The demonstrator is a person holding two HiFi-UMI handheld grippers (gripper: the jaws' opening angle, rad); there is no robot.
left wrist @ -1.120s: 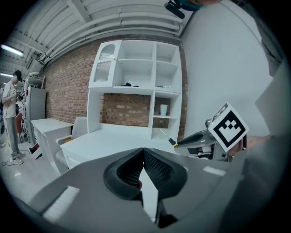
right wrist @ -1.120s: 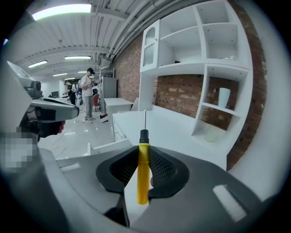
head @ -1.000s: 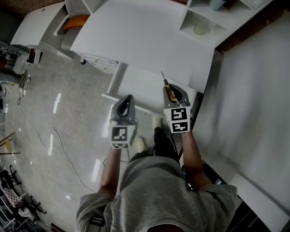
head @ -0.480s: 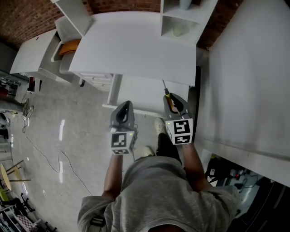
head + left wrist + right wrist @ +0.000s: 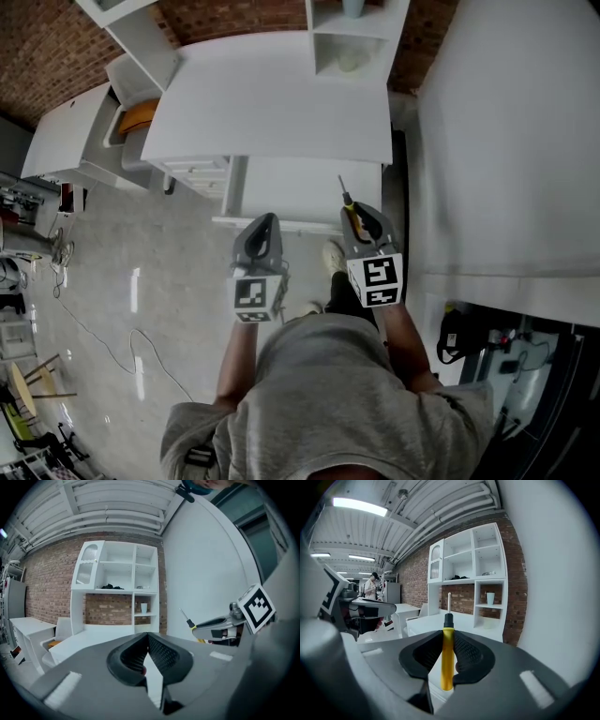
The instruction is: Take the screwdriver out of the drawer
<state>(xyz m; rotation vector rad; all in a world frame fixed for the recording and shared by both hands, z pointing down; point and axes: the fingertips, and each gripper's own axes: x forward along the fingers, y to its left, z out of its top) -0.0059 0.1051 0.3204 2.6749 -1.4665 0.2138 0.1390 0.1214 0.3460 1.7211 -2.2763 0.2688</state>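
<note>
White bench [image 5: 272, 103] spans the upper centre, and below it, over what looks like the open drawer [image 5: 300, 192], the right hand-held gripper [image 5: 364, 217] clamps the yellow-handled screwdriver [image 5: 348, 197], so removal seems essentially done, while the left hand-held gripper [image 5: 263, 225] is closed on nothing.

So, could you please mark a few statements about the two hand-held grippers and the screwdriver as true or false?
1. The right hand-held gripper is shut on the screwdriver. True.
2. The screwdriver's handle is red. False: it is yellow, with a black collar below the metal shaft.
3. The left hand-held gripper holds a cup. False: its jaws are together with nothing between them.
4. In the head view, the screwdriver's metal tip points away from the person, toward the white desk. True.
</note>
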